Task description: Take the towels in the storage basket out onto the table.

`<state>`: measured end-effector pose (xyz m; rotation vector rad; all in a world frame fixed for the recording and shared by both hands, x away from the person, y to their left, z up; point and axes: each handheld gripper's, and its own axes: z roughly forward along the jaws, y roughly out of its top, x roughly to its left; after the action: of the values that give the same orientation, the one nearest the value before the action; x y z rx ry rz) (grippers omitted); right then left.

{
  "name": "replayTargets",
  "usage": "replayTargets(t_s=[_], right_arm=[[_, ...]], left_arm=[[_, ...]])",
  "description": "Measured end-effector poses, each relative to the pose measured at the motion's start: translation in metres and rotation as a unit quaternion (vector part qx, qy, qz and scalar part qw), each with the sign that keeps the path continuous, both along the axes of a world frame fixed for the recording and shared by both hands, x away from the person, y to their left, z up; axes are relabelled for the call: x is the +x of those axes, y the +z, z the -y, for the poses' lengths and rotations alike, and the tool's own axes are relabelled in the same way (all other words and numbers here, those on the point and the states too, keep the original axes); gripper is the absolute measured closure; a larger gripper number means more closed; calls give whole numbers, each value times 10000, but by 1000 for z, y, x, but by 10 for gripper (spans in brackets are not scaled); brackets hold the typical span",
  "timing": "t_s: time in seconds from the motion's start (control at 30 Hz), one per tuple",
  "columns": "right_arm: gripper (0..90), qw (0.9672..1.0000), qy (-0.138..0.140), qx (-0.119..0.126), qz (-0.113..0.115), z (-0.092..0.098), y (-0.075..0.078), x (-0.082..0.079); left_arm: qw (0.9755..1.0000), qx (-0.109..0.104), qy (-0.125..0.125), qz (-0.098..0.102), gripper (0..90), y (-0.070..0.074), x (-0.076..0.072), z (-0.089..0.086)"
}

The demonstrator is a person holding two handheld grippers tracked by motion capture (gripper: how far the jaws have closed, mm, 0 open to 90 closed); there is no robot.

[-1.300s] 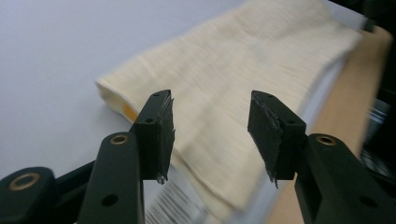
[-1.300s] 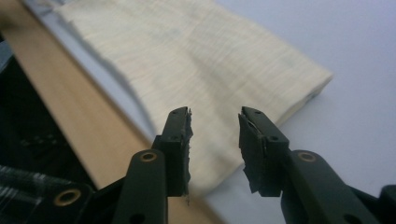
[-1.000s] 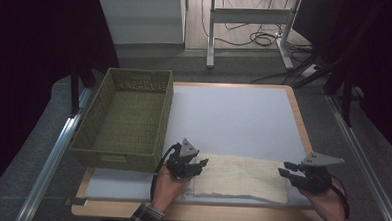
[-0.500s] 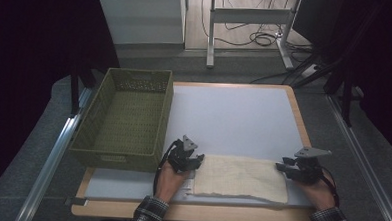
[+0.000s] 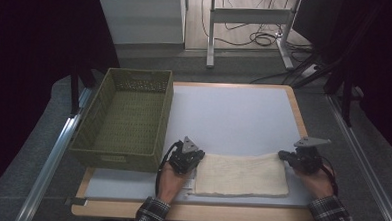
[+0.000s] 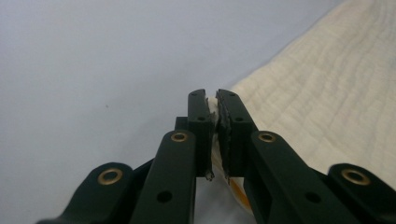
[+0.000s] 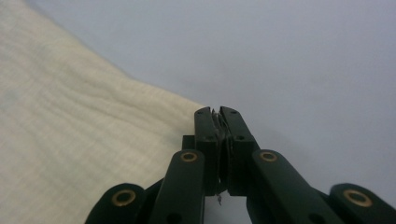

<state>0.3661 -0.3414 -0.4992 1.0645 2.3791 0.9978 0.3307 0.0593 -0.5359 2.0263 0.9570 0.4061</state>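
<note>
While one cream cloth lies flat, left gripper and right gripper each just clenched on a corner, one green basket beside.

A cream cloth, folded into a long flat rectangle with a crinkled, quilt-like weave, lies on the pale table near its front edge, to the right of the green woven basket. Its long side runs parallel to that front edge. Its far left corner and far right corner are each pinched and slightly lifted.
</note>
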Motion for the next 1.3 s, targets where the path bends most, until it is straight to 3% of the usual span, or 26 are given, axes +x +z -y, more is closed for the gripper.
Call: replayTargets(t_s=[0.27, 0.33, 0.43, 0.5, 0.6, 0.7, 0.8, 0.9, 1.07, 1.3], right_arm=[[866, 9997, -109, -64, 188, -15, 11, 39], [864, 9998, -92, -74, 162, -19, 10, 45], [853, 9998, -119, -159, -8, -25, -1, 52], [835, 9996, -142, -223, -45, -24, -10, 52], [795, 9998, -212, 53, -5, -16, -5, 47], [749, 9997, -232, 106, 48, -12, 4, 41], [711, 9996, -168, 203, 102, -9, 11, 30], [682, 9994, -77, 338, 41, -8, 9, 17], [627, 9994, 130, 301, -65, -10, 2, -3], [561, 9983, 411, 398, -136, -24, 0, -26]], left_arm=[[9983, 109, 432, 379, 847, 10, -6, -3], [9979, 243, 520, 284, 843, 7, -5, -3], [9980, 369, 514, -72, 787, -2, 3, -4], [9983, 296, 476, -174, 765, -5, 6, -6], [9984, 204, 498, -167, 723, -3, 6, -9], [9987, 135, 445, -207, 703, 1, 7, -11], [9986, 222, 368, -313, 692, 0, 10, -10], [9986, 257, 303, -357, 671, -3, 14, -9], [9988, 168, 276, -358, 616, -7, 18, -12], [9989, 186, 244, -355, 608, -7, 18, -13]])
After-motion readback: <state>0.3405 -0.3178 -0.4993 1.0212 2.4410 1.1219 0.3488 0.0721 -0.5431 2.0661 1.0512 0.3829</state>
